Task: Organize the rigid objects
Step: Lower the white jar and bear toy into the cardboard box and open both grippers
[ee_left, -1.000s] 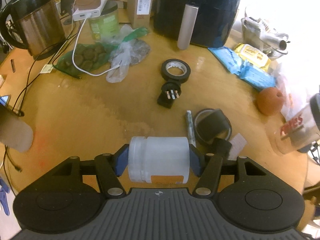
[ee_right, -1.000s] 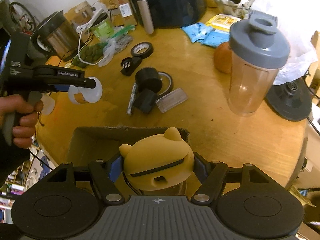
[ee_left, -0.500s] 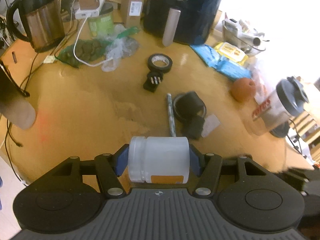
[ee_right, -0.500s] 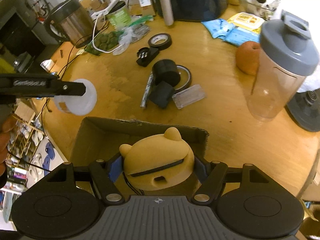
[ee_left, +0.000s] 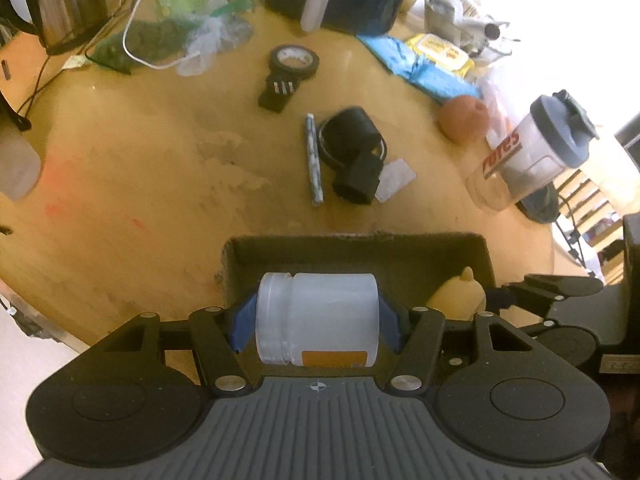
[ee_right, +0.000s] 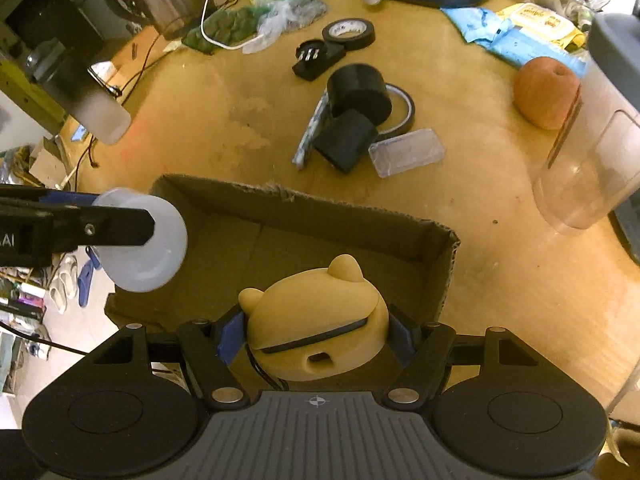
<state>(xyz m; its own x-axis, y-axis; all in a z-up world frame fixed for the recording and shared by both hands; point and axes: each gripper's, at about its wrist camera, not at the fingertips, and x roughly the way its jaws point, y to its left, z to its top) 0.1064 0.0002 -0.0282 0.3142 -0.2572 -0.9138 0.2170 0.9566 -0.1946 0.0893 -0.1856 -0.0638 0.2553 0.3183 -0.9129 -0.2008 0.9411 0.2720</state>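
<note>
Two handheld grippers hover over an open cardboard box [ee_right: 436, 276] at the near edge of a cluttered wooden table [ee_left: 140, 168].

The left gripper [ee_left: 318, 316] is clamped on a white plastic jar [ee_left: 316, 316], lying sideways between its blue pads, with an orange label on the near side. The jar hangs over the box's left end. In the right wrist view the same jar [ee_right: 140, 244] appears at 9 o'clock, seen end-on at the box's left edge.

The right gripper [ee_right: 316, 336] is clamped on a tan bear-shaped case [ee_right: 316, 328] with two round ears and a dark seam, held over the inside of the box. In the left wrist view one ear of it [ee_left: 460, 296] shows at 3 o'clock, inside the box's right end.

Beyond the box, at 12 o'clock, lie a black cylinder [ee_right: 358, 94], a black block [ee_right: 346, 142] touching it, a clear plastic case [ee_right: 406, 152] and a patterned pen [ee_left: 314, 158]. Farther off sit a roll of black tape [ee_right: 348, 34] and a black plug adapter [ee_right: 318, 60]. At 2 o'clock stand an apple [ee_right: 546, 94] and a shaker bottle [ee_left: 528, 156] with a grey lid.
</note>
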